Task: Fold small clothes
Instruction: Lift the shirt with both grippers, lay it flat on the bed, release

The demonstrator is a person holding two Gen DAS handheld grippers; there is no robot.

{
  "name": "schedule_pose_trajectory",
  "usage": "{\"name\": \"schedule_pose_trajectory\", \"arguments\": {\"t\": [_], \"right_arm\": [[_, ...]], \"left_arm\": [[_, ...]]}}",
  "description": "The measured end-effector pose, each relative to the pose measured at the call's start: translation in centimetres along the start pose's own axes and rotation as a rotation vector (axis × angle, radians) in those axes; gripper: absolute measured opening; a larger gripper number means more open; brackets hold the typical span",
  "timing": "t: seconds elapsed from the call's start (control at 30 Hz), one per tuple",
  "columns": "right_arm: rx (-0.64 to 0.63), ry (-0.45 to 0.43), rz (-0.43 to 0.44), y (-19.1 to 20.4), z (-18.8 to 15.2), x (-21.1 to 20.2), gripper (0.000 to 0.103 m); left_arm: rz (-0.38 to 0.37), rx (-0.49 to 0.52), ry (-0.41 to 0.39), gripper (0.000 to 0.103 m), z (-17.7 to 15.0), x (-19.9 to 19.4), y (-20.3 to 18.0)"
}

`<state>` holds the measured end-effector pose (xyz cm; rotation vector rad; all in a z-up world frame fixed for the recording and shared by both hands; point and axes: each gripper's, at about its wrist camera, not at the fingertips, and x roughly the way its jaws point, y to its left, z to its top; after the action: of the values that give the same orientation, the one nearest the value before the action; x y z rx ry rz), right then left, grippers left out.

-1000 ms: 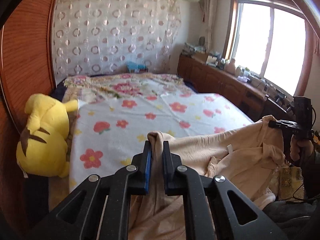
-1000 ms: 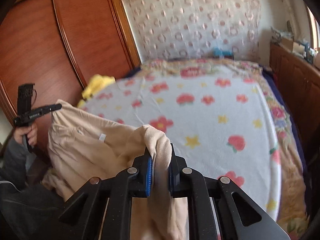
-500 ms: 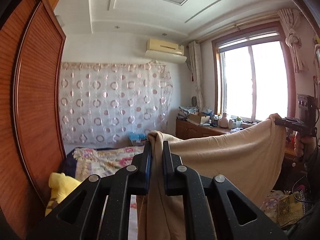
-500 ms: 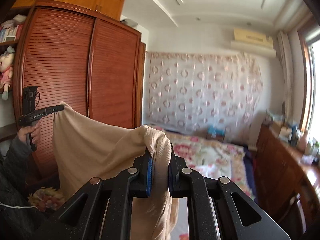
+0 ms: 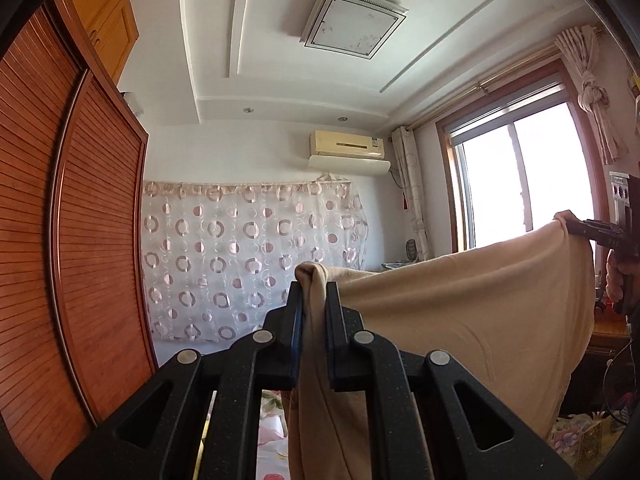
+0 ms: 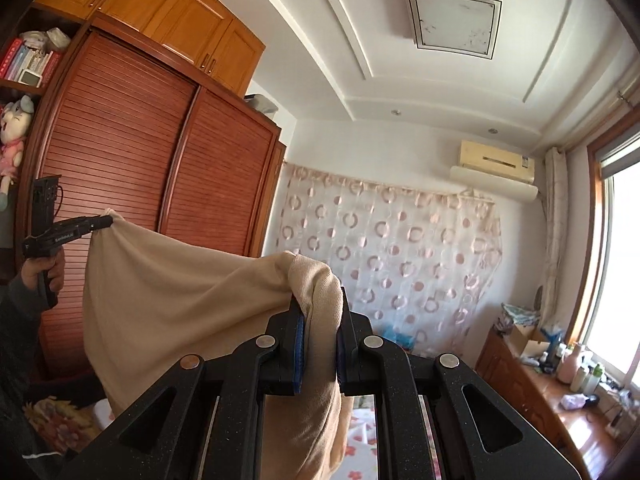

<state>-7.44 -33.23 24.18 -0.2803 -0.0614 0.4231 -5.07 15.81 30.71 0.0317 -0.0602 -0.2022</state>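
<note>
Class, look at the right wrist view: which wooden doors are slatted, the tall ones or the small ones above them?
The tall reddish-brown wardrobe doors are slatted; the small orange-brown cupboard doors above have plain flat panels.

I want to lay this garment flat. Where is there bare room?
Only slivers of floral bed sheet show bare, below the right gripper and the beige garment; the rest is hidden. The wooden sideboard under the window is crowded with bottles and boxes.

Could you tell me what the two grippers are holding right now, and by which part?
Both hold one beige garment: left gripper and right gripper each pinch an upper corner.
</note>
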Motion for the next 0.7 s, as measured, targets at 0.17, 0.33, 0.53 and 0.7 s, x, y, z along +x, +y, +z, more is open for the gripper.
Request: {"name": "schedule_pose_trajectory", "arguments": {"t": [0.17, 0.33, 0.53, 0.7], "right_arm": [[-0.013, 0.099, -0.054, 0.7, -2.2, 6.3, 0.012], [0.005, 0.259, -0.068, 1.6, -6.6, 17.5, 0.012], [0.088, 0.399, -0.065, 0.4, -14.9, 29.4, 0.012], [0.145, 0.513, -0.075, -0.2, -18.7, 37.9, 0.012]], "left_arm": [[0.048, 0.009, 0.1, 0.011, -3.1, 6.3, 0.3], [0.074, -0.006, 0.255, 0.011, -10.8, 16.3, 1.1], [0.082, -0.032, 0.429, 0.01, -20.1, 26.6, 2.2], [0.077, -0.032, 0.537, 0.01, -25.3, 32.3, 1.9]]}}
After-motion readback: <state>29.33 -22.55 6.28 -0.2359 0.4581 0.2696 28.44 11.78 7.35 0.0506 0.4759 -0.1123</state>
